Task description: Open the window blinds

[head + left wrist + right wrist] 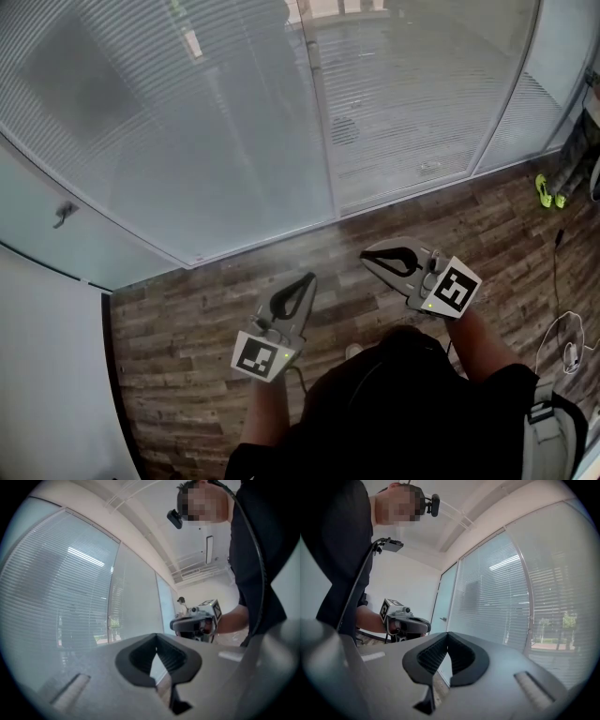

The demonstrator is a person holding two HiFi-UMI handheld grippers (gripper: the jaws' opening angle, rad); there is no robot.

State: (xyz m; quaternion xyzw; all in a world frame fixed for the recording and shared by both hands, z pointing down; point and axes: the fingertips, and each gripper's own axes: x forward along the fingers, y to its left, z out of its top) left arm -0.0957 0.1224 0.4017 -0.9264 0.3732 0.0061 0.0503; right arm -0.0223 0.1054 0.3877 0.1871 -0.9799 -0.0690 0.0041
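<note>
The window blinds (pixel 187 122) hang with their slats flat behind a curved glass wall, also in the left gripper view (pixel 56 597) and the right gripper view (pixel 497 602). My left gripper (pixel 305 279) is held level over the floor, a little short of the glass. Its jaws meet at the tips (pixel 156 636) with nothing between them. My right gripper (pixel 367 255) is beside it and slightly nearer the glass, shut and empty (pixel 447 633). Each gripper shows in the other's view: the right gripper (pixel 194 623) and the left gripper (pixel 405 623). No cord or wand is visible.
A metal mullion (pixel 319 103) splits the glass panels. A door handle (pixel 64 214) sits on the frosted panel at the left, next to a white wall (pixel 47 375). Green shoes (pixel 548 192) and a white cable (pixel 562 342) lie on the wooden floor (pixel 187 319) at the right.
</note>
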